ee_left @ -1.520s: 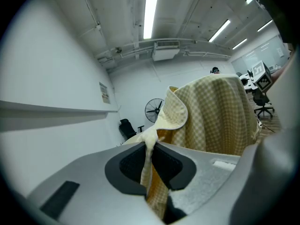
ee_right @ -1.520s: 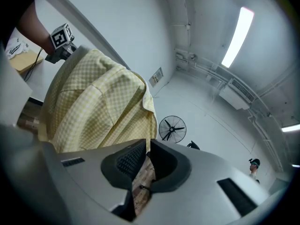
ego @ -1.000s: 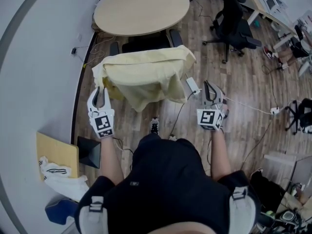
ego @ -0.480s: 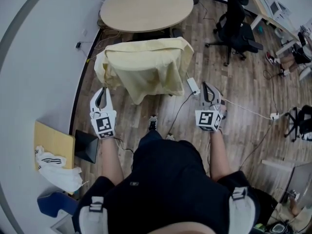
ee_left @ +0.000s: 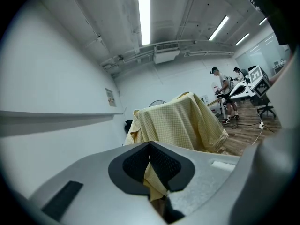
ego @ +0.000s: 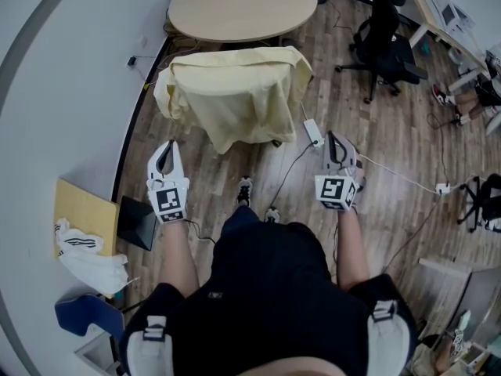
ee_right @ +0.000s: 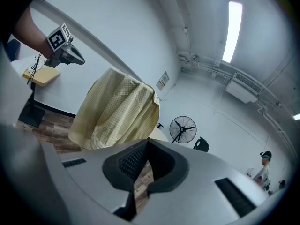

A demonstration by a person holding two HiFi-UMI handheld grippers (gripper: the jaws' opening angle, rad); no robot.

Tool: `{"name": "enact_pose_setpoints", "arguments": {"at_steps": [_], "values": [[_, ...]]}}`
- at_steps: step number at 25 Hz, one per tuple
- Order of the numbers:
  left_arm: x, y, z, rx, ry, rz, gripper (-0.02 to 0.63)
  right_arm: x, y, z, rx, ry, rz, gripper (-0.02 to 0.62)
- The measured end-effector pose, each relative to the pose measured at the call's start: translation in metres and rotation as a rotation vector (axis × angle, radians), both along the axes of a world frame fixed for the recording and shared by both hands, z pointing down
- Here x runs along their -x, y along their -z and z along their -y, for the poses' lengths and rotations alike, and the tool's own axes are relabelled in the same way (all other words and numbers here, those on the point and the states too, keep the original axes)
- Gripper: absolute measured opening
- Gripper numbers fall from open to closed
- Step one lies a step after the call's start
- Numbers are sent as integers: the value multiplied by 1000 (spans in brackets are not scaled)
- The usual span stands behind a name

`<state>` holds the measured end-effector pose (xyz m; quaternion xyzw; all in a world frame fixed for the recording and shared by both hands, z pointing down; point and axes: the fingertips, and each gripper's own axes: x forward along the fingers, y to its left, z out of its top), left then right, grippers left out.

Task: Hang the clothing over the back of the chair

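A pale yellow checked shirt [ego: 235, 92] hangs draped over the chair back, hiding nearly all of the chair beneath it. It also shows in the left gripper view [ee_left: 180, 121] and the right gripper view [ee_right: 117, 111]. My left gripper [ego: 166, 147] is held near the shirt's lower left, apart from it, with its jaws shut and empty [ee_left: 150, 143]. To the lower right of the shirt, my right gripper [ego: 334, 138] is also shut on nothing [ee_right: 147, 139] and does not touch the cloth.
A round wooden table [ego: 243, 6] stands just behind the chair. A black office chair [ego: 387, 45] is at the right. A power strip [ego: 313, 131] and cables lie on the wood floor. A curved white wall, a wooden board [ego: 82, 214] and a white bag [ego: 86, 253] are at the left.
The view has drawn back a little from the draped chair, and the shirt now sits higher in the head view. Both grippers stay shut and empty.
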<state>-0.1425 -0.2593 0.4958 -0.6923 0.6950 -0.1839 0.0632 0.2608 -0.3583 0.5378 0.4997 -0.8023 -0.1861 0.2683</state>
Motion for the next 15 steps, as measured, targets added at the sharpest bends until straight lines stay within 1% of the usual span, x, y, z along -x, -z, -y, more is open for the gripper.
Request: {"name": "enact_pose_setpoints", "arguments": {"at_steps": [6,11,15], "values": [[-7,-2,-12,11,7,13,1,0,-2,-6,1,28,3,-6],[-8,0,-15,8,11,16,2,2,8,-5,-18,23,-5,-6],[-9,-1,-15,10,12,20,1,3,-3,-3,-14,48,4,-6]]}}
